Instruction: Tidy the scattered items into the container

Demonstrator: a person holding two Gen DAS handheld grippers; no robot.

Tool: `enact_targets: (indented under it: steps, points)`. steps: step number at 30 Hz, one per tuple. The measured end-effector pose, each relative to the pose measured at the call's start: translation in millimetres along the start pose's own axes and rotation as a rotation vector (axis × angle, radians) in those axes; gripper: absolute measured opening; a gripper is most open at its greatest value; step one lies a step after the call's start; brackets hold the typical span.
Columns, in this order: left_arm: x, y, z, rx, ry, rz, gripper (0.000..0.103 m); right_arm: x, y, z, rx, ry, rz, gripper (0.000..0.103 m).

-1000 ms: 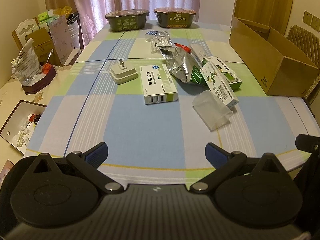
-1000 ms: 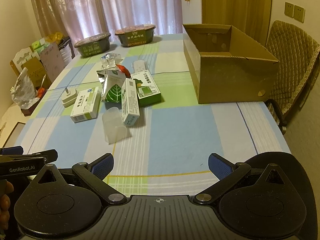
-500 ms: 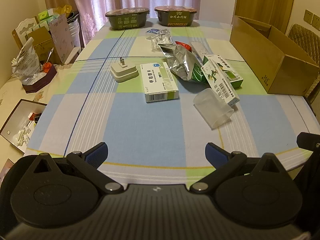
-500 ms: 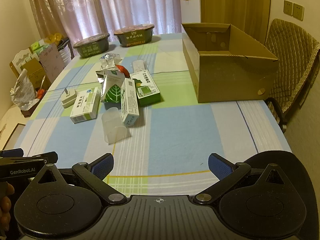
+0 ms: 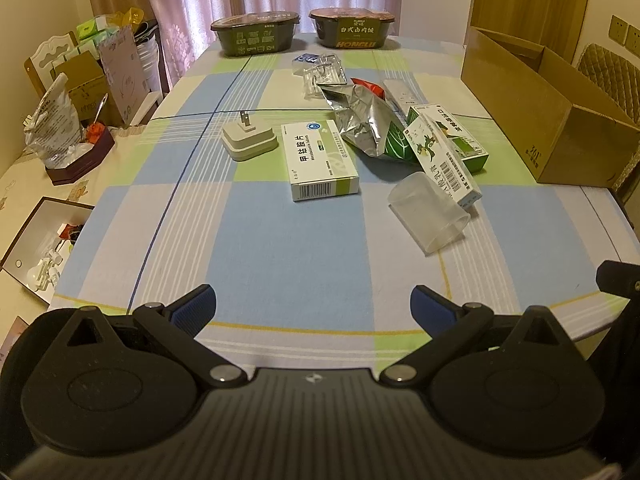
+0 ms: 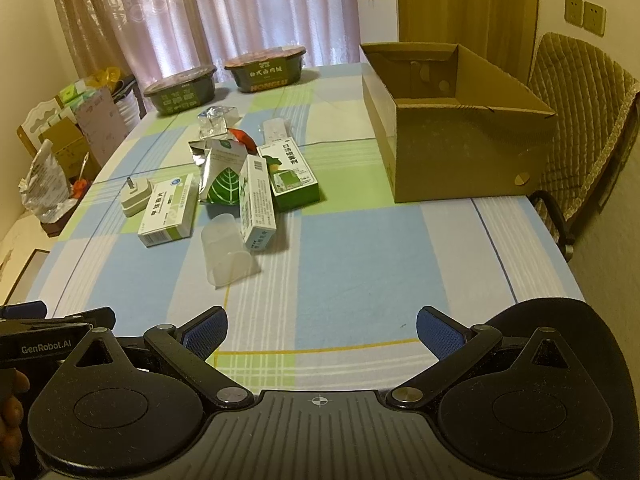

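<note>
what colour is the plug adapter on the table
Off-white plug adapter, prongs pointing up; it shows best in the left wrist view.

Bare counter (image 6: 360,248) lies open between the near edge and the cardboard box (image 6: 460,152); the clutter, with the clear cup (image 6: 228,252) nearest, blocks the left-centre.

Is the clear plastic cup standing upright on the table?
No, the clear plastic cup lies on its side beside a medicine box.

Two lidded bowls (image 5: 302,33), pink curtains (image 6: 240,8), padded chair (image 6: 580,120)
</note>
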State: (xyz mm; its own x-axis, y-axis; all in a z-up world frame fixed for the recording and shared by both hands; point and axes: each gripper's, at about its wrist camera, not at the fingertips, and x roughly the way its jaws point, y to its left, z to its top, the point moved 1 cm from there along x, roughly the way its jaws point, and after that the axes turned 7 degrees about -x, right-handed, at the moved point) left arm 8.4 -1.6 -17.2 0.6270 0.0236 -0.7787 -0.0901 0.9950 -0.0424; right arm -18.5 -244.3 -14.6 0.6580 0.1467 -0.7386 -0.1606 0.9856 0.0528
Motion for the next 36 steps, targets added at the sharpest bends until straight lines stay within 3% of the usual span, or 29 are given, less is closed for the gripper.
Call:
enact_targets:
  steps: [9,17,22,29,32,36]
  points:
    - [-5.8,-1.3,8.5,-0.011,-0.021,-0.027,0.102,0.7,-0.4,1.1,-0.002,0.004,0.007,0.103]
    - [-19.0,-0.2,33.1,0.014,-0.072,-0.035,0.102,-4.8,-2.6,16.8,0.024,-0.032,0.083,0.103]
    - [-12.3,0.2,40.8,0.055,-0.078,-0.076,0.102,-5.2,0.4,29.9,0.000,-0.118,0.035,0.103]
    - [27.9,-24.1,38.2,0.279,0.006,-0.211,0.102,24.0,-10.8,53.2,-0.014,-0.049,0.123,0.103]
    - [39.8,-38.4,39.5,0.414,0.004,-0.263,0.102,36.1,-13.2,56.5,-0.053,-0.023,0.136,0.103]
    - [55.4,-50.7,46.3,0.519,0.013,-0.331,0.102,54.8,-9.2,58.2,-0.088,0.015,0.153,0.103]
